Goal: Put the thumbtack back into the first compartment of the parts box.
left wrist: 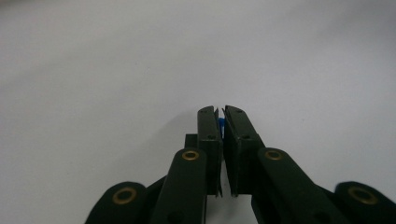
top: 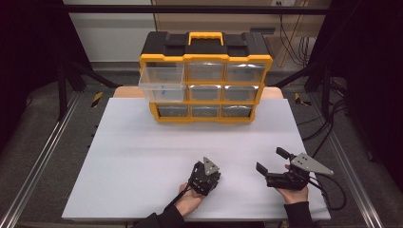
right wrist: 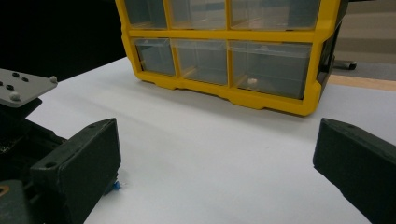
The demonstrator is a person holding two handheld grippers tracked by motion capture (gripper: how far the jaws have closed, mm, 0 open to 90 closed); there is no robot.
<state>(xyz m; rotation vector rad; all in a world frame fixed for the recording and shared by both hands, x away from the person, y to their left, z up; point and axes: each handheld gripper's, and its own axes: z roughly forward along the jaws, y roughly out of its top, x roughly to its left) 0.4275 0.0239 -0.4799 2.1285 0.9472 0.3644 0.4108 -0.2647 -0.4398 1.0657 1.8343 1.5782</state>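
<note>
Left gripper (left wrist: 220,111) points down at the white tabletop (top: 142,156), jaws pinching a tiny blue piece (left wrist: 221,125). Right gripper (top: 269,159) sits at its 3 o'clock, jaws spread wide. The yellow-and-black plastic drawer organizer (top: 206,76) stands at 12 o'clock, its top-left clear drawer (top: 162,83) pulled out.

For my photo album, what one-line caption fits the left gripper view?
Left gripper pinching a tiny blue piece between nearly closed black jaws, above a plain white table.

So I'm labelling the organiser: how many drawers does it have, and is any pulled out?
9 drawers in the yellow organiser, three rows of three. One, the top-left drawer, is pulled out; the other eight sit closed.
</note>
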